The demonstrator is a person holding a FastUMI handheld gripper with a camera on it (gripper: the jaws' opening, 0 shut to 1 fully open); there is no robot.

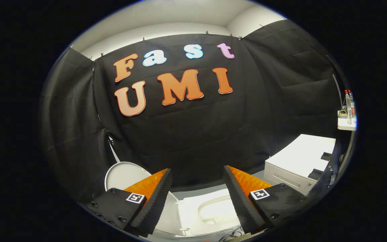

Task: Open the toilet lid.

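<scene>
The gripper (197, 188) hangs above the toilet with its two fingers (153, 201) spread wide apart and nothing between them. Below the gap lies the white toilet seat (213, 208) with its oval opening exposed. The toilet lid (123, 174) is already raised, leaning back against the black cloth wall (186, 134) beyond the left finger. A white cabinet (297, 164) sits well apart past the right finger, with a small shelf holding bottles (349, 107) above it.

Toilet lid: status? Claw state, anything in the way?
Claw open, fingers apart, holding nothing. Toilet lid already raised, leaning against booth wall; seat and bowl exposed between fingers. No obstruction; white cabinet off to the side.
</scene>
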